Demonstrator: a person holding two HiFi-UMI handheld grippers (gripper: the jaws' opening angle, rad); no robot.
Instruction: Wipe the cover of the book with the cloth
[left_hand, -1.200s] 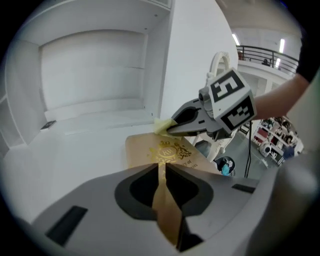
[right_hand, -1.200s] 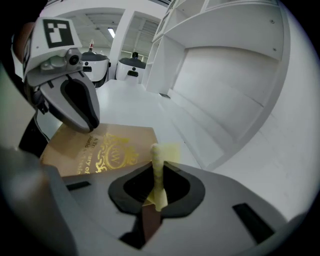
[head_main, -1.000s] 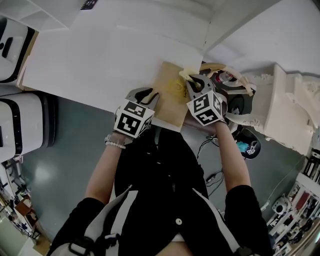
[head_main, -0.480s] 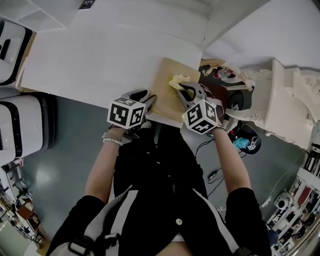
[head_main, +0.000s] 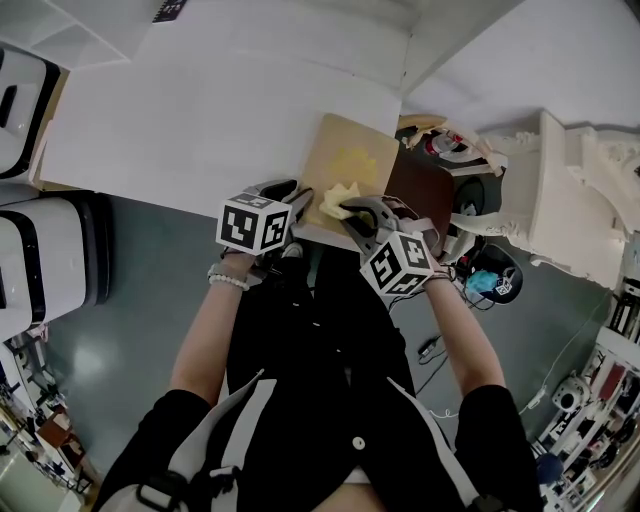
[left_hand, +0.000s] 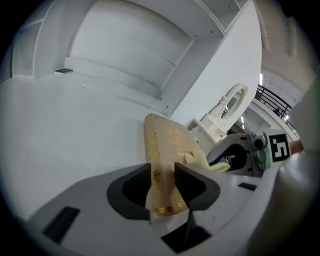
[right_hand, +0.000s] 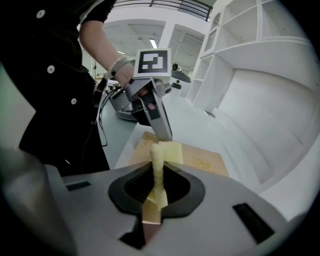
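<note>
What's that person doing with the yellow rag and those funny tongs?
A person is wiping a tan book that lies on the white table. The right tongs pinch a yellow cloth and hold it on the cover, close to the book's near edge. The left tongs have just been opening. They sit open around the book's near corner, so the book is between them.

The person wears a black short-sleeved top (head_main: 320, 400) and bead bracelet (head_main: 229, 282); grey claws (head_main: 296, 195) (head_main: 354, 214) carry black-and-white marker cubes (head_main: 253, 224) (head_main: 397, 264).
</note>
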